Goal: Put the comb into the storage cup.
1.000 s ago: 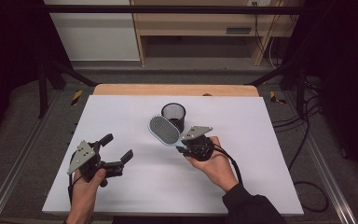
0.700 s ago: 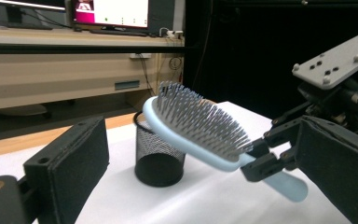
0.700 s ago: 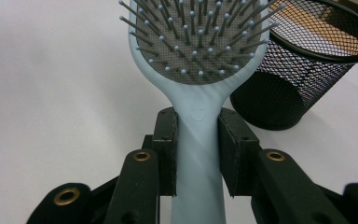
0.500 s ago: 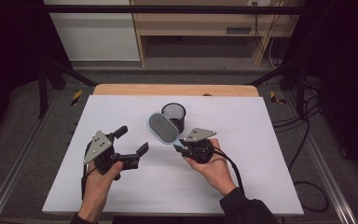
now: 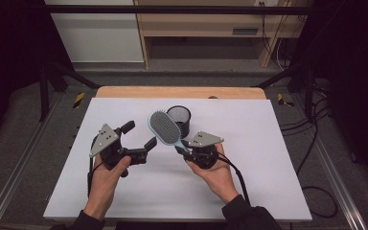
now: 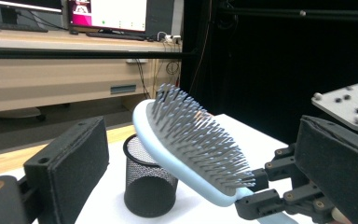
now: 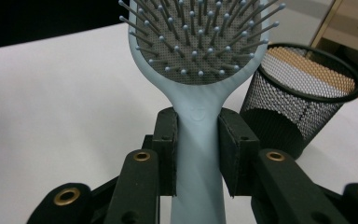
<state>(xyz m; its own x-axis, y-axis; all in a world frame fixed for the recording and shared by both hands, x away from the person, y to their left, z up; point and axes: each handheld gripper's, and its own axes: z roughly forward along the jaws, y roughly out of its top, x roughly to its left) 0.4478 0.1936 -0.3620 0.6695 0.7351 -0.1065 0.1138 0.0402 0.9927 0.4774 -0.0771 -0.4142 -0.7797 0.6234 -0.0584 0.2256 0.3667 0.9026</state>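
With the right gripper (image 5: pixel 181 147) clamped on the handle of the hairbrush (image 5: pixel 165 127), held above the surface beside the mesh cup (image 5: pixel 179 120), the open left gripper (image 5: pixel 139 135) should close squarely on the head before release.

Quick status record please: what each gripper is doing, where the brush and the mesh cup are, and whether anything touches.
right gripper: shut on brush handle
brush: lifted off the table, bristles up, head tilted toward the cup
left gripper: open, empty, beside the brush head, not touching
cup: black mesh, upright on the white table, empty as far as visible
brush-cup contact: cannot tell
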